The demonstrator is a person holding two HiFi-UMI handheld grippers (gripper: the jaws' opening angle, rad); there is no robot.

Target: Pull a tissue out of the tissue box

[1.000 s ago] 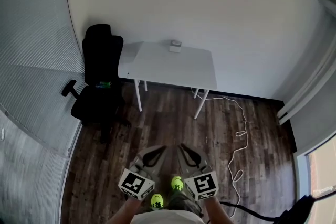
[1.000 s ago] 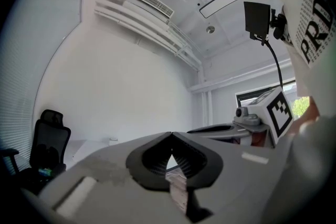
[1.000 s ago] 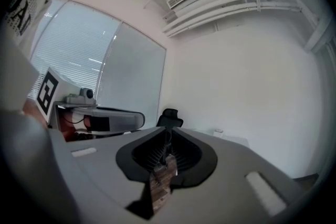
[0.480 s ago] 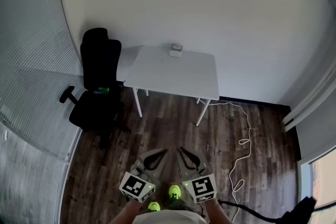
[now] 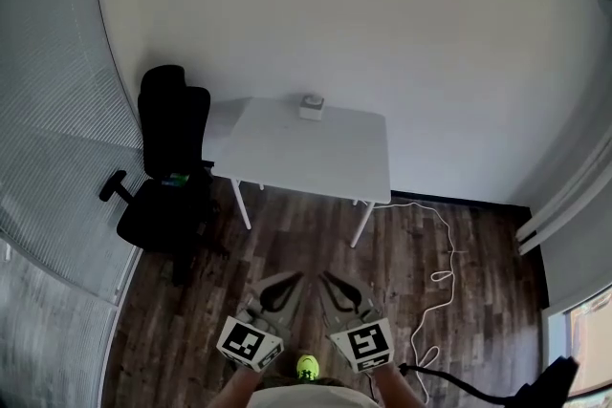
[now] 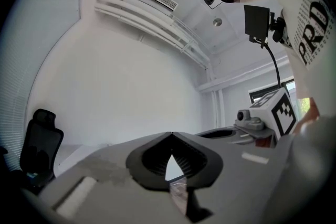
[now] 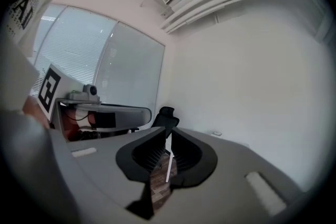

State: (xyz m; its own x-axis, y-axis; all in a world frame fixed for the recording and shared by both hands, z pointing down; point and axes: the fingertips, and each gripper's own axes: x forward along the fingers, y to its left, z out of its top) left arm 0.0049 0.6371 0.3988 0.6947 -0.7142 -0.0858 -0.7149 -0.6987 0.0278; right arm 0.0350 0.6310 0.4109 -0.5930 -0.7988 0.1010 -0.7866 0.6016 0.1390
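Left gripper (image 5: 298, 278): jaws pressed together at the tips, nothing held. They would have to be spread before any pinch.
Right gripper (image 5: 323, 276): jaws all but closed, a thin slit left at the tips, nothing in it.
Cable (image 5: 435, 277): looped on the floor (image 5: 287, 239) to the right. A snag underfoot is judged possible if the approach drifts that way.
Office chair (image 5: 167, 158): parked near the desk's left end, clear of a straight approach.
Desk (image 5: 306, 158): set against the wall.
Tissue box (image 5: 312, 107): at the desk's far edge by the wall, well apart from both grippers. No raised tissue can be made out.
Risk: a light, unheld box is likely to be dragged or lifted with the tissue if it is not pinned down.
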